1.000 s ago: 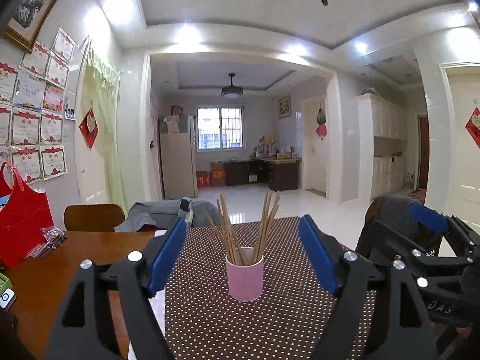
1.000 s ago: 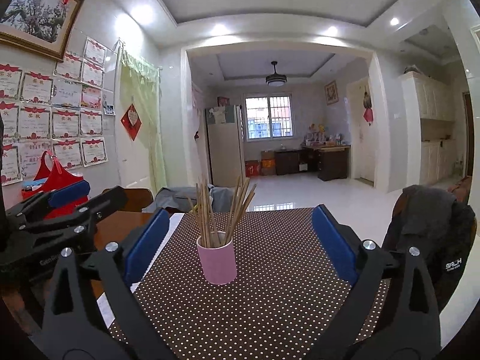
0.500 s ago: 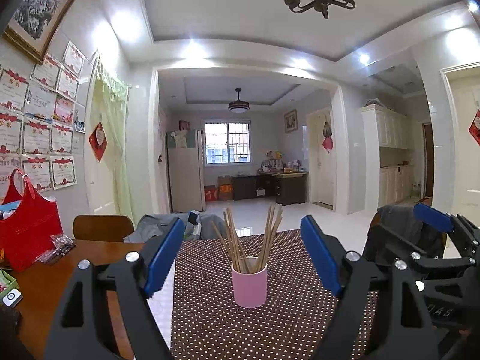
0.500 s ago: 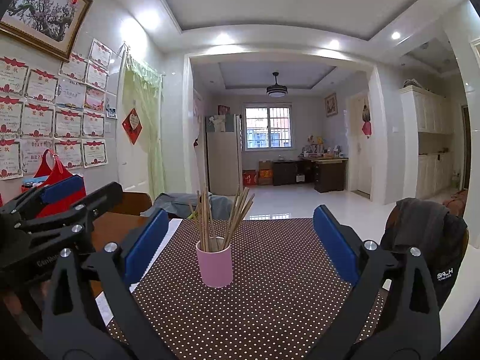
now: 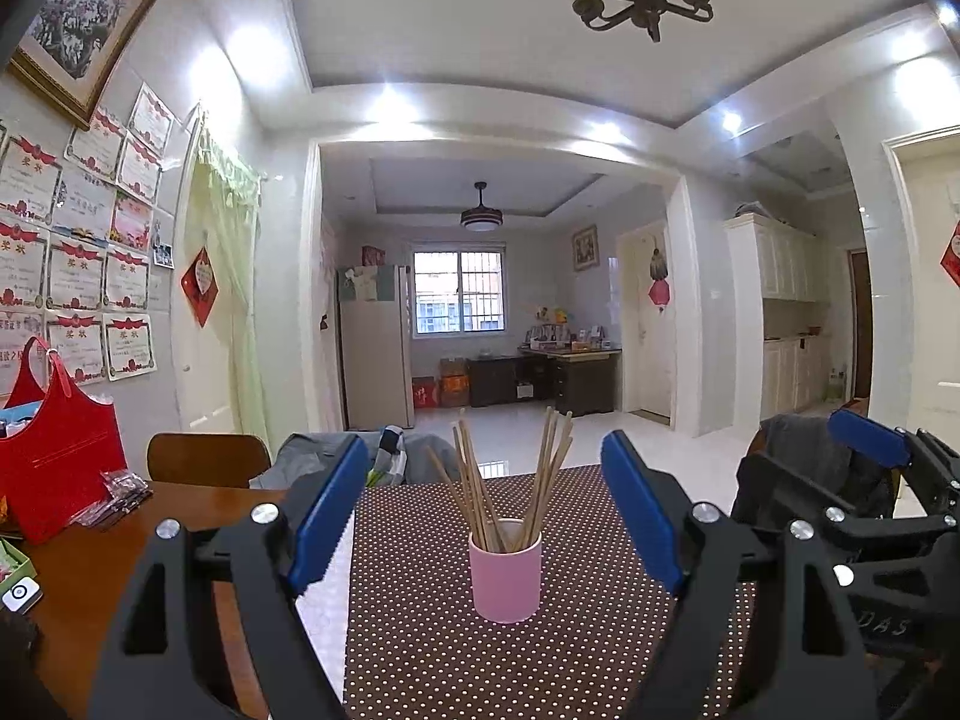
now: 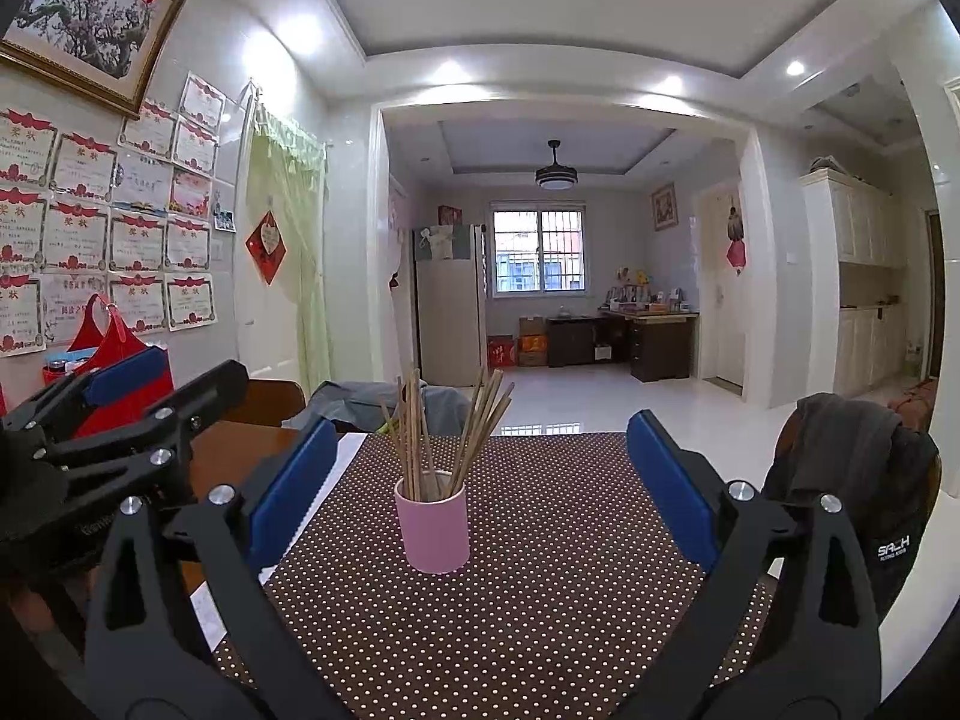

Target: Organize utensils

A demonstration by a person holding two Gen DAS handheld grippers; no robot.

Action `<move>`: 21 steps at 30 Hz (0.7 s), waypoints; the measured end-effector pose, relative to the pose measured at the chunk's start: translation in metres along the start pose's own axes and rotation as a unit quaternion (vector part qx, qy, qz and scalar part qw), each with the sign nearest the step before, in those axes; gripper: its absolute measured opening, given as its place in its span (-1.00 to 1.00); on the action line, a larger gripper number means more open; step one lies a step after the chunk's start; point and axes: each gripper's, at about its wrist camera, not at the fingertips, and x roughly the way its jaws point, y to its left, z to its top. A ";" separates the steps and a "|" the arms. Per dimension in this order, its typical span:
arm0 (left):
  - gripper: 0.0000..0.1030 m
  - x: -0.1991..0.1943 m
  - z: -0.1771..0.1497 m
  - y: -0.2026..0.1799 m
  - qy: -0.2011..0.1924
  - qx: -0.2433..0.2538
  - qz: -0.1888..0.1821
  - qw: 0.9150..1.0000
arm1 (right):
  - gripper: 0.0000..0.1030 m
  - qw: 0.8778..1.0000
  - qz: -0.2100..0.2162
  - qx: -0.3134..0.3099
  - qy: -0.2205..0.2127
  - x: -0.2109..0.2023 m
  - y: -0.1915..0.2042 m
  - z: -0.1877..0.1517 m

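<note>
Lately both views have tilted upward and drawn back a little, so the cup (image 5: 505, 577) sits lower in frame than a second ago; I judge this a retreat, with the chopsticks (image 5: 507, 483) already gathered upright in it. The left claw (image 5: 486, 513) and right claw (image 6: 477, 486) both stand spread wide, holding nothing, well apart from the cup. It stands mid-mat (image 6: 540, 588) on the desk (image 5: 90, 564), away from every edge. A red bag (image 5: 54, 456) crowds the left side; a jacket (image 6: 852, 480) hangs at the right.
</note>
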 end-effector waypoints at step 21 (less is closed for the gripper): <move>0.53 0.005 -0.001 0.004 -0.002 0.003 0.004 1.000 | 0.85 1.000 0.001 0.002 0.004 0.005 0.001 -0.001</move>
